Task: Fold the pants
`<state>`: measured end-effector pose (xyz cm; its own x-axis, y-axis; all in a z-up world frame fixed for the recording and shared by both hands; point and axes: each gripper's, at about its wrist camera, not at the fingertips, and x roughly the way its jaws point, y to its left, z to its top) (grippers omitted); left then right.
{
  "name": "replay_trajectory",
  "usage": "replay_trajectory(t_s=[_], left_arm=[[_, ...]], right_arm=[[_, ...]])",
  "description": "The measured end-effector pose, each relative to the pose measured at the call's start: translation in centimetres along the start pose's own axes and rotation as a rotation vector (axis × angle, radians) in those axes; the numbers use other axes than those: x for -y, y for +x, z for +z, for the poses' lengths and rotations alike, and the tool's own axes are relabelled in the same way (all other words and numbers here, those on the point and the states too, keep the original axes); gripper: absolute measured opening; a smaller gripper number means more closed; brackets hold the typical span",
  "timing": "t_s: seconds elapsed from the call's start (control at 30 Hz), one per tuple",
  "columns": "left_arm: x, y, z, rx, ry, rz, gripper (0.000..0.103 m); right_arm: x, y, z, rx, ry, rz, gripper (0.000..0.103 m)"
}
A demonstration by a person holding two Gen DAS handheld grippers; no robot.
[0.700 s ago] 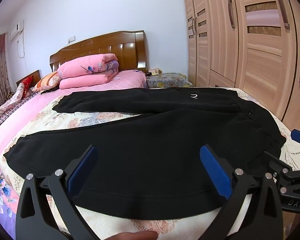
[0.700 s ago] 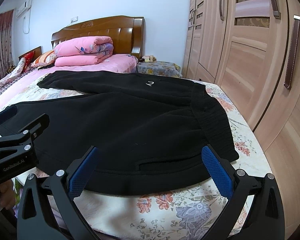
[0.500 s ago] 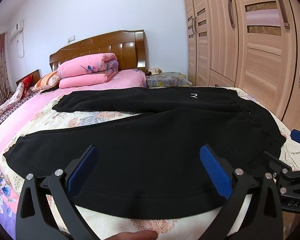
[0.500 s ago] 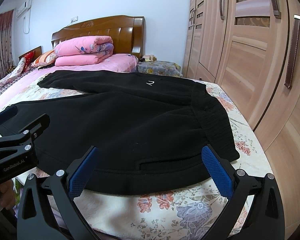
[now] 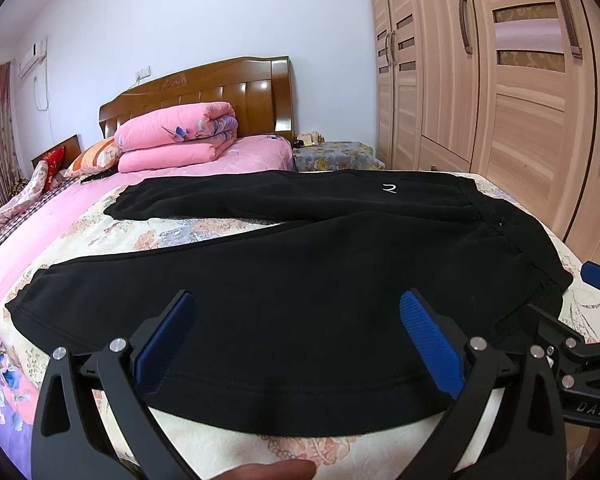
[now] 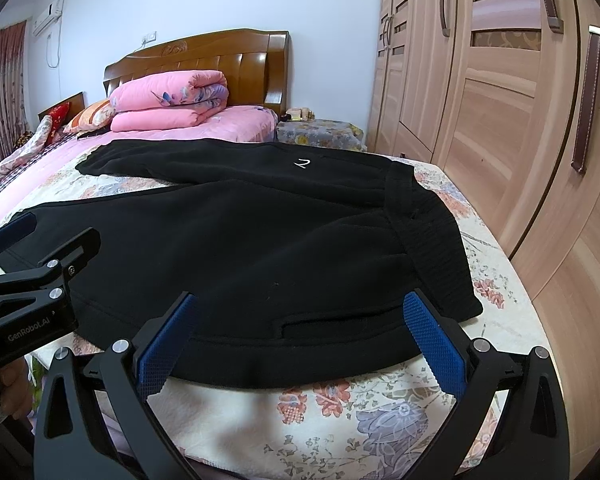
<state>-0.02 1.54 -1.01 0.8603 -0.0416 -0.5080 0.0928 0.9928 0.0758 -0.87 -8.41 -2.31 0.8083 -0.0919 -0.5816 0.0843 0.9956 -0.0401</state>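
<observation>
Pants [image 5: 300,280] — black fleece, flat; claws spread.

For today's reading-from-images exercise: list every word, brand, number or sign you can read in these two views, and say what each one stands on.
"GenRobot.AI": white print on the body of the left gripper, seen in the right wrist view.
"DAS": partly cut-off letters on the body of the right gripper, seen in the left wrist view.
"2"-like white mark: on the black pants, near the waistband; it may be a logo.
No other text is readable.
</observation>
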Motion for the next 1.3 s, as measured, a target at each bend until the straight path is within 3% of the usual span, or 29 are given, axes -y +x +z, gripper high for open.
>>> replay_trajectory(t_s=[0.63, 0.83, 1.0, 1.13, 1.2, 1.3], left_arm=[[-1.0, 0.8, 0.1, -0.039, -0.011, -0.024, 0.102], [-1.7, 2.2, 1.3, -0.071, 0.03, -0.008, 0.102], [-1.9, 4.6, 4.8, -0.103, 0.118, -0.052, 0.102], [-4.2, 7.9, 11.0, -0.051, 0.149, 0.039, 0.102], [-5.6, 10.5, 13.7, -0.094, 0.111, 0.008, 0.102], [-7.3, 16.6, 17.1, -0.241, 0.081, -0.102, 0.102]], right_arm=[[-0.2, 0.7, 0.0, -0.012, -0.03, -0.014, 0.099], [0.4, 2.0, 2.0, 0.003, -0.091, -0.014, 0.099], [2.4, 4.7, 7.4, -0.007, -0.117, 0.111, 0.099], [6.4, 10.7, 14.6, -0.025, -0.119, 0.188, 0.099], [8.2, 14.7, 17.4, -0.063, -0.112, 0.256, 0.099], [9.5, 22.6, 20.9, -0.172, -0.169, 0.282, 0.099]])
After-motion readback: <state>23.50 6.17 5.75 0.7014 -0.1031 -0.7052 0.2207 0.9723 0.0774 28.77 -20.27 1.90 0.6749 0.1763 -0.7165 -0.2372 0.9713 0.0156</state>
